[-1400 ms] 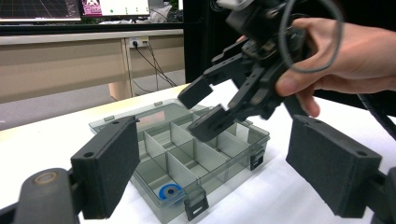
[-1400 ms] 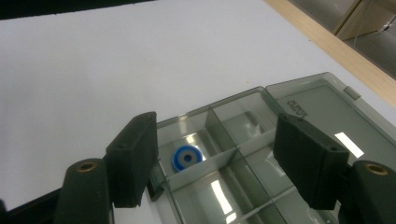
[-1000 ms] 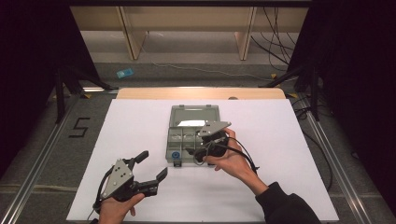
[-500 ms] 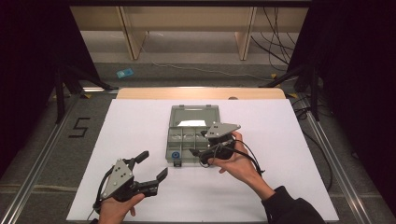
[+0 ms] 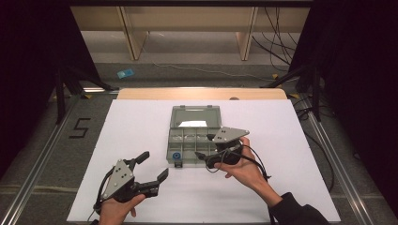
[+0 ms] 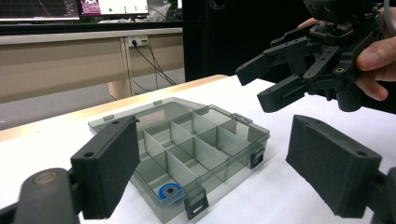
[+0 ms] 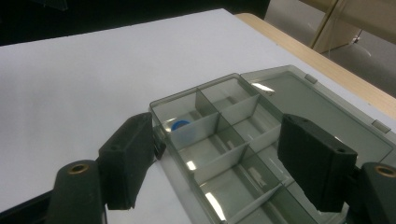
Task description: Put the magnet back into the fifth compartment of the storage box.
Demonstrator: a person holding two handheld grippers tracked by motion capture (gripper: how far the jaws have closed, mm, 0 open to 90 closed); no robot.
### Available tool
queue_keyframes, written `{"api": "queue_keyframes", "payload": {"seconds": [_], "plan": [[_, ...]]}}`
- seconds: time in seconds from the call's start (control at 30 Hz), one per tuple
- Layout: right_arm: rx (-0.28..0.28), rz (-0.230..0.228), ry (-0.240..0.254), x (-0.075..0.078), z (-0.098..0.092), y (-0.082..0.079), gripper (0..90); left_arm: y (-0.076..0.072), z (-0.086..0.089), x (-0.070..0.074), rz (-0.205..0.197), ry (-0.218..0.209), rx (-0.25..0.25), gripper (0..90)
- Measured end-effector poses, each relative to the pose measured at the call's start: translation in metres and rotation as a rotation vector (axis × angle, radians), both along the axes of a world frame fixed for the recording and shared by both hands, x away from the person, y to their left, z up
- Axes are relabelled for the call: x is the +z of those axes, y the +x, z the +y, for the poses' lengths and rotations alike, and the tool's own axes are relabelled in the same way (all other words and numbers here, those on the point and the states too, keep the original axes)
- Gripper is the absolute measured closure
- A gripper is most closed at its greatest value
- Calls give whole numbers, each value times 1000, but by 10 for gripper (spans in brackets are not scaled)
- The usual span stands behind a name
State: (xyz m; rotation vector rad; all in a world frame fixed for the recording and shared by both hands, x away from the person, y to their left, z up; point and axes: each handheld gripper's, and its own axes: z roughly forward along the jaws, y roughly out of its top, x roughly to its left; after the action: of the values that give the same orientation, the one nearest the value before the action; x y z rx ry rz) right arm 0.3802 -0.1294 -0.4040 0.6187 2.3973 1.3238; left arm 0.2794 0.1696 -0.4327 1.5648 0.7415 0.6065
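A grey see-through compartment box lies near the middle of the white worktop, its lid folded flat open on the far side, away from the person. Inside, thin walls split the box into small compartments, and a blue ring lies in the corner compartment at the box's near left, beside one of the two dark latches on the near wall; in the left gripper view the same ring sits flat on the bottom of that corner compartment, and in the right gripper view it shows through the clear walls. The right gripper is held in the person's right hand at the near right corner of the box, pointing leftward across the box's near row. Its fingers stand apart with nothing between them but the open compartments below; they touch neither the box nor the ring. In the left gripper view this gripper hangs clear above the box. The left gripper rests in the left hand well to the near left of the box, over bare worktop, aimed toward the box. Its fingers are spread wide and empty.
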Motion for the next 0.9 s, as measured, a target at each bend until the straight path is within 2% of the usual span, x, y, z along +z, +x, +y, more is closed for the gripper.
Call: {"api": "queue_keyframes", "payload": {"seconds": [0.27, 0.4, 0.57, 0.77, 0.8, 0.83, 0.9], "plan": [[-11, 8, 14, 0, -7, -6, 280, 0, 0, 0, -2, 2, 1, 163], [-23, -8, 34, 0, -12, -8, 279, 0, 0, 0, 0, -2, 2, 163], [-26, 7, 47, 0, -16, -11, 277, 0, 1, 0, -3, 3, 1, 163], [-28, -26, 79, 1, -19, -17, 277, 0, 0, 0, 0, -2, 2, 163], [-29, -12, 76, 1, -20, -18, 278, 0, 0, 0, 1, -3, 2, 163], [-29, -24, 84, 1, -21, -19, 278, 1, 0, 0, 1, -3, 2, 163], [-33, -16, 92, 1, -23, -21, 278, 1, 0, 0, 1, -3, 2, 163]]}}
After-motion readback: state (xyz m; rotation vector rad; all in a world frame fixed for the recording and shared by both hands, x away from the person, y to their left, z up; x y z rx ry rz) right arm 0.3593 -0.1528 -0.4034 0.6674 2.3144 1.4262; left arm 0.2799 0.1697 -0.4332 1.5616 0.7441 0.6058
